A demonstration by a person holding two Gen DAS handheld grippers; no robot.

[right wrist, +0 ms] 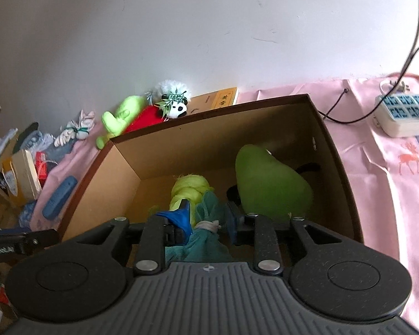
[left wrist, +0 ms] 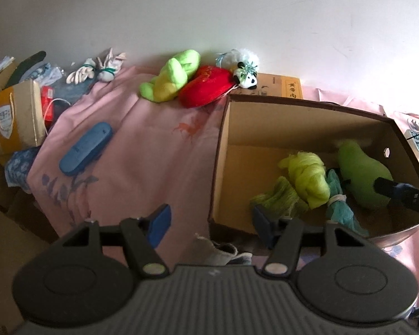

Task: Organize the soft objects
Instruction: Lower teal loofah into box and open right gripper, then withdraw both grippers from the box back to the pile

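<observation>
**Four soft things in the box, more outside**

Inside the cardboard box (left wrist: 220,150) — one green pear plush (left wrist: 360,173), one lime yarn bundle (left wrist: 307,176), one olive-green yarn skein (left wrist: 279,198), one teal cloth bundle (right wrist: 206,223) tied with white string. Right gripper (right wrist: 208,217) down in the box, jaws around that teal bundle, touching it. Left gripper (left wrist: 211,223) over the pink sheet (left wrist: 142,145), jaws apart, empty. By the wall: one lime plush (left wrist: 170,75), one red cushion (left wrist: 204,86), one panda plush (left wrist: 247,76), two tied white bundles (left wrist: 95,69). One blue slipper (left wrist: 85,148) on the sheet.

A home bedroom: pink bedsheet (left wrist: 142,145), plush toys (left wrist: 170,76), power strip (right wrist: 402,113).
</observation>
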